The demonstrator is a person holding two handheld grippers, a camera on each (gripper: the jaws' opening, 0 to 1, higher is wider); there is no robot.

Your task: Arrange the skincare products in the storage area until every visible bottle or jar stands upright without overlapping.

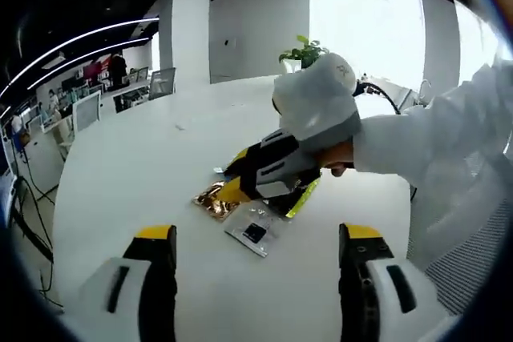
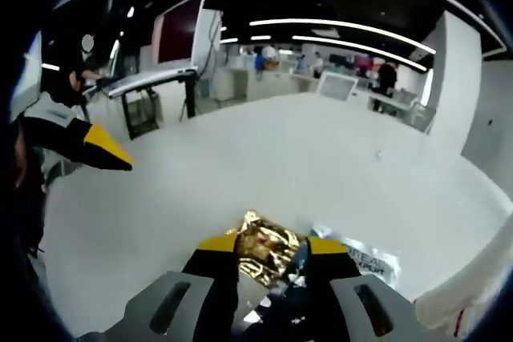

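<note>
Left tongs (image 1: 256,258) spread wide, holding nothing, poised over the white surface (image 1: 144,166) just short of a flat silver sachet (image 1: 255,231) with a dark square at its middle. Yellow-tipped, black inside, pale grey outside.

Right tongs (image 2: 272,258) set fairly narrow, yellow tips either side of a crumpled gold foil packet (image 2: 268,250) and something dark and bluish beneath it — a firm grip or mere contact, cannot tell. Same tongs seen in the left gripper view (image 1: 240,186), entering from the right in a white-gloved hand (image 1: 317,106) with a white sleeve (image 1: 433,138) behind, tips down on the gold foil packet (image 1: 212,199).

Counted around the gold packet: one gold packet, wrinkled and shiny; one silver sachet just beside it, flat and rectangular; one yellow-green strip (image 1: 303,198) showing from under the right tongs on the far side; one silver printed pouch (image 2: 365,258) just beside the packet in the right gripper view, lettering too small to read. All lying flat, clustered together. Whether the silver pouch and the silver sachet are one item, cannot tell.

Surface smooth, matt white, rounded at the edge. Potted green plant (image 1: 303,52) well beyond the packet at the far edge. Left tongs' yellow tip (image 2: 104,146) visible well apart from the packet in the right gripper view.
</note>
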